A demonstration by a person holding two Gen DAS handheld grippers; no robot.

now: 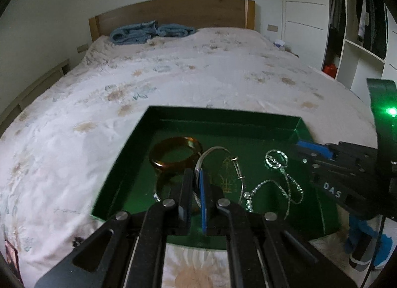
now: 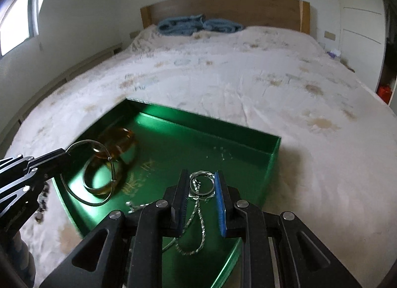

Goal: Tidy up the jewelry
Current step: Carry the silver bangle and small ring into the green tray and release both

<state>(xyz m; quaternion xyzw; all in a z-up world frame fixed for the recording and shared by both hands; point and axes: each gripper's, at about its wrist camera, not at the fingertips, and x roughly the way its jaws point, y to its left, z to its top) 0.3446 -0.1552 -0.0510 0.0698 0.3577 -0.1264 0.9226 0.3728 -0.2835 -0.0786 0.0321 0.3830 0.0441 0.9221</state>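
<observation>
Left wrist view: the left gripper is clamped on a thin silver wire bangle over a shallow, glossy green tray near the bed's foot edge, a thick amber bangle lying inside by the left wall. The right gripper pinches a coiled silver chain above the tray's right half. Beyond stretches wide, bare floral bedspread up to a crumpled blue cloth and curved wooden headboard.

Tray on bed; in it, bangle left, wire bracelet middle, chain right. Blanket behind, against headboard.
</observation>
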